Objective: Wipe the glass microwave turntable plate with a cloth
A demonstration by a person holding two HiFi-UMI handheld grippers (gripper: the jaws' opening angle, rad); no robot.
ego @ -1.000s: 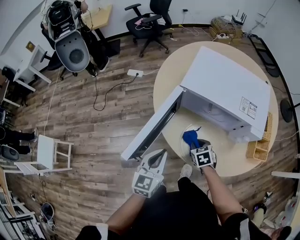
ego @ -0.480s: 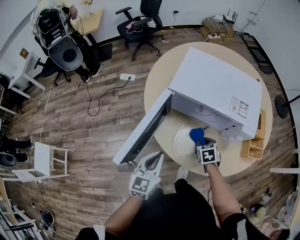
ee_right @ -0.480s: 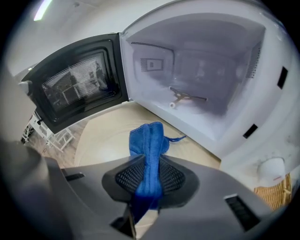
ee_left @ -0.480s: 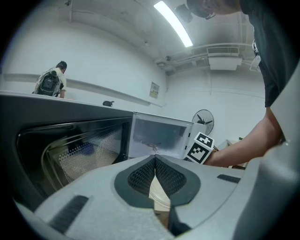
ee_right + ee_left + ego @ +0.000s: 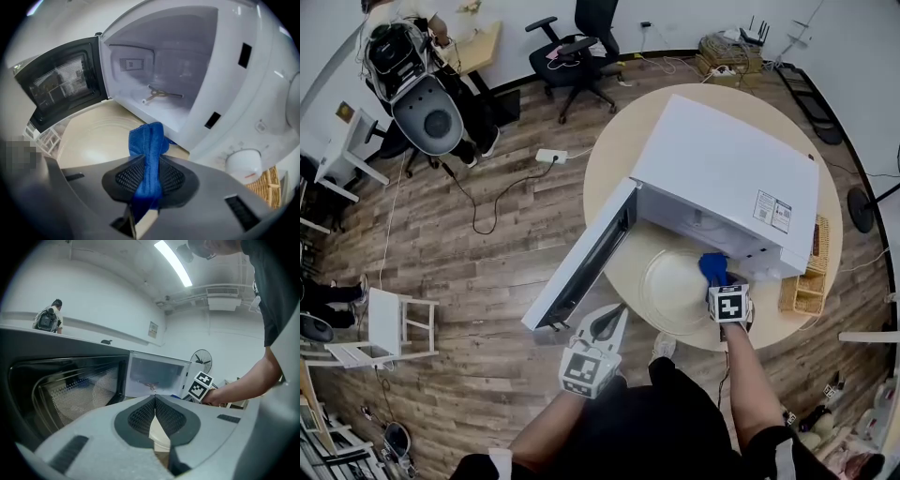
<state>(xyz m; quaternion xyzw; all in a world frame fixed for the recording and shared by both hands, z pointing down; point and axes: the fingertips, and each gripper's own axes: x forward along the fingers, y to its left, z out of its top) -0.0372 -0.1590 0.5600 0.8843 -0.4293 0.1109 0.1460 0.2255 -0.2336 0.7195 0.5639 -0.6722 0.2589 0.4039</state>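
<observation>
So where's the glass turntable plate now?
Head view: the glass plate lies on the table before the open microwave, beside the blue cloth in the right gripper.

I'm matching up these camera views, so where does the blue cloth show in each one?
Head view: blue cloth right of centre, at the right gripper tip.
Left gripper view: cannot make it out.
Right gripper view: centre, pinched between the jaws.
Shared landmark: the open microwave door.

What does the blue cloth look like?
The blue cloth is soft, fuzzy-looking fabric, bunched into a folded strip. The right tongs are shut on it, so its rounded end sticks out past their tips. It is at the edge of the glass plate, just in front of the open microwave. Whether it touches the plate is unclear.
</observation>
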